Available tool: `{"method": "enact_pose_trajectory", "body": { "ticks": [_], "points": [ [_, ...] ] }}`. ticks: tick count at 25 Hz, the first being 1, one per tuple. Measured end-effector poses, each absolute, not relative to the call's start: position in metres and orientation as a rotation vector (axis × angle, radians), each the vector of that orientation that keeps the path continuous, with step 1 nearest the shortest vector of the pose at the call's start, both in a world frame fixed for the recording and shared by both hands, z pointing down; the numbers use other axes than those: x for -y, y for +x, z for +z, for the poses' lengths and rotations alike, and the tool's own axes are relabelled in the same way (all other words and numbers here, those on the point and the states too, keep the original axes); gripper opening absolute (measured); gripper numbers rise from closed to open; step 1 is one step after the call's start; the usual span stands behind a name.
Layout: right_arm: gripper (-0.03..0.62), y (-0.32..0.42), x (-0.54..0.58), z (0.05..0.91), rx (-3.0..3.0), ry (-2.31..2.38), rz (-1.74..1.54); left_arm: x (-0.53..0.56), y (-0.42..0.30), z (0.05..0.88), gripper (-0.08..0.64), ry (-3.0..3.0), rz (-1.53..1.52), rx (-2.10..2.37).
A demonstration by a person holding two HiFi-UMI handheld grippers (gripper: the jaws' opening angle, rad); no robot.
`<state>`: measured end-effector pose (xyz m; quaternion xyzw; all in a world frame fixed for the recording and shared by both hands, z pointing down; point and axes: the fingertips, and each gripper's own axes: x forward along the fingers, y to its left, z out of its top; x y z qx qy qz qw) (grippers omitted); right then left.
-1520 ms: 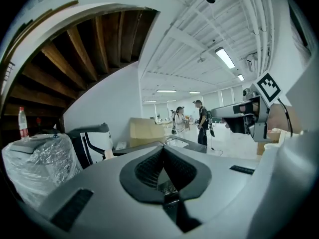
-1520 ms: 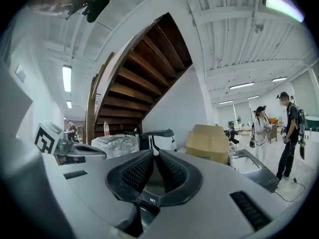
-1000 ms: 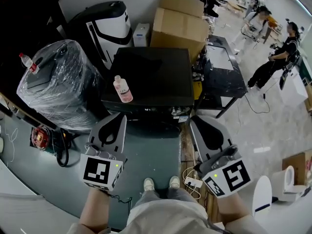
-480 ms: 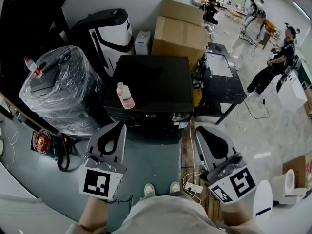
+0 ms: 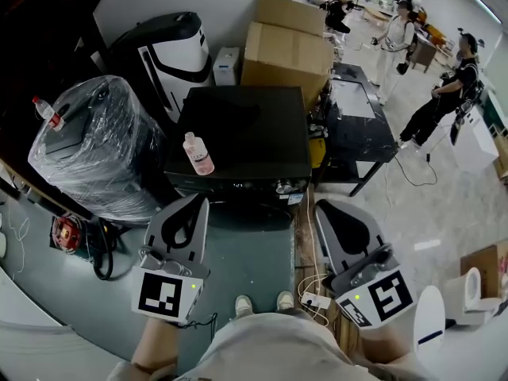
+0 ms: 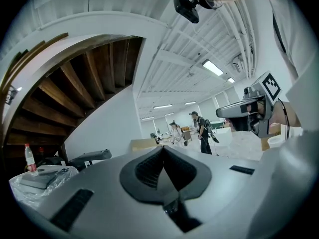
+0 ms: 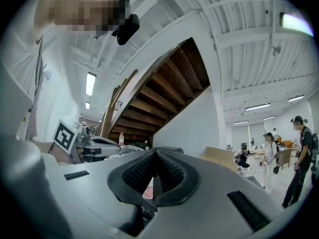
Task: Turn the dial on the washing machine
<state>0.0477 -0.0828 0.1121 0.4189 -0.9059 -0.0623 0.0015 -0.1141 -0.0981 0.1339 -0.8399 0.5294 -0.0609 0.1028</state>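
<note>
The black washing machine (image 5: pixel 242 129) stands in front of me on the floor, seen from above in the head view. Its silvery dial (image 5: pixel 282 187) sits on the front panel near the right corner. A pink bottle (image 5: pixel 197 154) stands on the lid. My left gripper (image 5: pixel 198 202) hovers short of the front panel's left part, jaws shut and empty. My right gripper (image 5: pixel 324 208) hangs just right of and below the dial, apart from it, also shut with nothing held. Both gripper views look upward: left gripper (image 6: pixel 163 148), right gripper (image 7: pixel 156 152), jaws closed together.
A plastic-wrapped bundle (image 5: pixel 95 145) stands to the left, a white-and-black appliance (image 5: pixel 171 50) and cardboard boxes (image 5: pixel 290 42) behind. A black table (image 5: pixel 361 117) flanks the machine's right side. A power strip with cables (image 5: pixel 312 298) lies by my feet. People (image 5: pixel 444 94) stand at back right.
Both grippers stay about where they were before the machine, still shut. The head view shifted slightly, and the people in the background have moved.
</note>
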Motion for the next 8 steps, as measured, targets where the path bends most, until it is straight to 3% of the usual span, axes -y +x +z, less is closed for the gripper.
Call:
{"method": "enact_pose_trajectory", "body": {
  "ticks": [8],
  "points": [
    [0.028, 0.056, 0.083, 0.123, 2.863, 1.349, -0.108, 0.098, -0.102, 0.13, 0.02, -2.483, -0.146, -1.537]
  ]
}}
